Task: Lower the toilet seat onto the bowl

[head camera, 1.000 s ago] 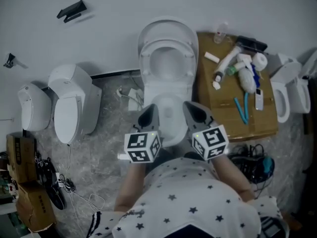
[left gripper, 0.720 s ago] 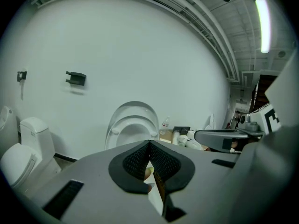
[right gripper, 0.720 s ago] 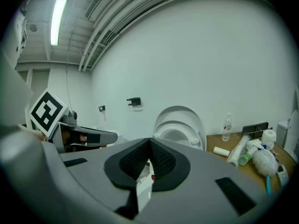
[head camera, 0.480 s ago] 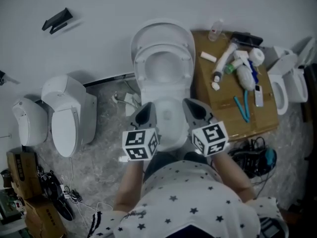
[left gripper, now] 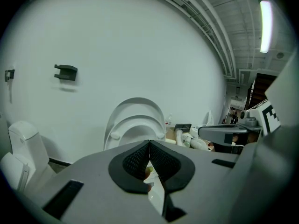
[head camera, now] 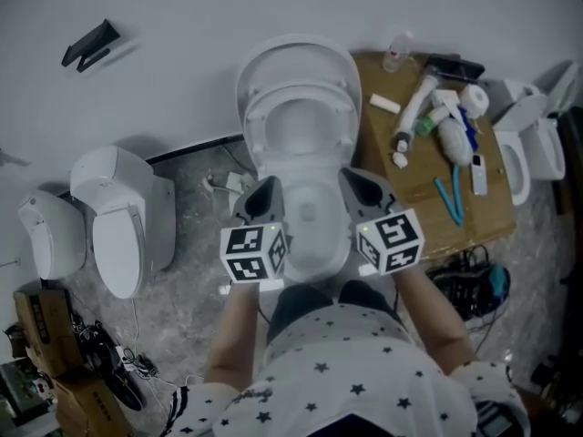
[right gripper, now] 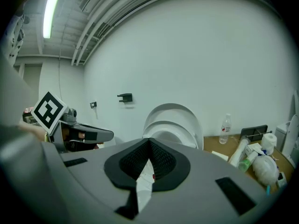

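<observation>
Both of our grippers are edging nearer the toilet than a second ago, the left gripper point(head camera: 265, 189) and right gripper point(head camera: 358, 178) hovering over the white ceramic bowl point(head camera: 310, 244), jaws pressed together on nothing. Ahead, the white oval plastic toilet seat point(head camera: 301, 94) is standing raised, untouched.

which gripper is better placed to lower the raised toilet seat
Right, by a little. Both have jaws shut and empty and touch nothing, but the right gripper seems to reach slightly nearer the raised white plastic toilet seat than the left gripper.
</observation>
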A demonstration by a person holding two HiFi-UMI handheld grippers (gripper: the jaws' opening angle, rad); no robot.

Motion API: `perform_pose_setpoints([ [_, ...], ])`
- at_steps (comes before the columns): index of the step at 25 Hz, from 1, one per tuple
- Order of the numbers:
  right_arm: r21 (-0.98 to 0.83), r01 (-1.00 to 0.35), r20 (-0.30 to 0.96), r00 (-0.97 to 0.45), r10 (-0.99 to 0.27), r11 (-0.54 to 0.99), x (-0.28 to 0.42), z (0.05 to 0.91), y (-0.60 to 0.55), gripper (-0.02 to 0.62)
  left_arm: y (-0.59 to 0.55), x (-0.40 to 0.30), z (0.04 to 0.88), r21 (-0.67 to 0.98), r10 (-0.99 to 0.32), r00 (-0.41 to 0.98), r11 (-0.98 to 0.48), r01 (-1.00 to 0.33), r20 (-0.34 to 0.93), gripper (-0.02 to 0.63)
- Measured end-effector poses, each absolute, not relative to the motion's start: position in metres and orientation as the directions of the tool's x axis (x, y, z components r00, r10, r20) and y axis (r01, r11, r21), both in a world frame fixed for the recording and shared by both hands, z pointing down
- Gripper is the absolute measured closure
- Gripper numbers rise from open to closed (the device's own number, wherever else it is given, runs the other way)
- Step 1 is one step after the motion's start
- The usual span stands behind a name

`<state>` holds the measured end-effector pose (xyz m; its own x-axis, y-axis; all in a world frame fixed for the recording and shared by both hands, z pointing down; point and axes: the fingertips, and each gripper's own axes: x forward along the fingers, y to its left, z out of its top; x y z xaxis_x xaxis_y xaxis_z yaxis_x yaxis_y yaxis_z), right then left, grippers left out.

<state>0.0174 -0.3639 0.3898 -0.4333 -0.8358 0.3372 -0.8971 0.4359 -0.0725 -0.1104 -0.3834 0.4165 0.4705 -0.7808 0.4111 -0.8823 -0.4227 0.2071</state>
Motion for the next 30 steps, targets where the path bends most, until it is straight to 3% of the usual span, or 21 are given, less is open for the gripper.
perform_pose_setpoints([
  [24, -0.013, -0.925, 0.355, -0.36, -0.863, 0.381, 0.038, 0.403, -0.488, 0.588, -0.513, -0.121, 0.435, 0.107, -0.785, 0.44, -0.44, -0.892, 0.437, 0.603],
  [30, 0.009, -0.926, 0.374, -0.346, -0.86, 0.377, 0.046, 0.413, -0.517, 0.588, -0.541, -0.121, 0.445, 0.096, -0.783, 0.426, -0.432, -0.897, 0.454, 0.537],
])
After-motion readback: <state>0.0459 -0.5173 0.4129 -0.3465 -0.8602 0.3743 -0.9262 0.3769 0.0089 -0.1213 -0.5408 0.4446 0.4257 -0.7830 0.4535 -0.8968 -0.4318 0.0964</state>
